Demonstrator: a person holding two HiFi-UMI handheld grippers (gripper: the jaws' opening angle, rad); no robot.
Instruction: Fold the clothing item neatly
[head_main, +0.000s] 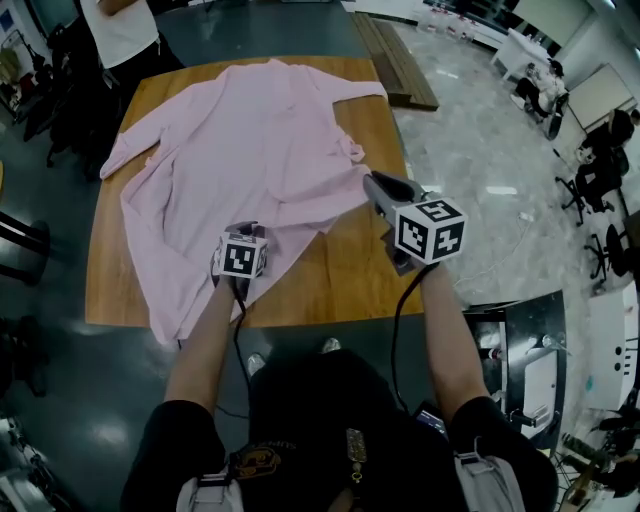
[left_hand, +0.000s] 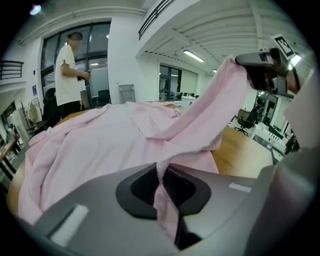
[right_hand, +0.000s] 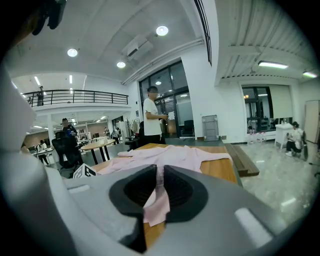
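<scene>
Pink shirt (head_main: 240, 150): spread on the wooden desk (head_main: 340, 275). Most of it lies ahead of both sets of jaws, with the collar end farthest from them and a sleeve out to each side.
Left gripper (head_main: 244, 232): jaws pinched together on a twisted fold of the shirt's near edge. The cloth runs out from between them and on across the desk.
Right gripper (head_main: 374, 183): jaws clamped on the shirt's right-hand edge. A small tab of cloth hangs between them, and the rest lies ahead of and below them.
Cloth between the grippers: lifted off the desk, rising from the left jaws up to the right jaws.
Bare wood: shows beneath and to the right of the right jaws.
Bystander (head_main: 120, 30): a person in a white top stands beyond the desk's far end, well ahead of both jaws.
</scene>
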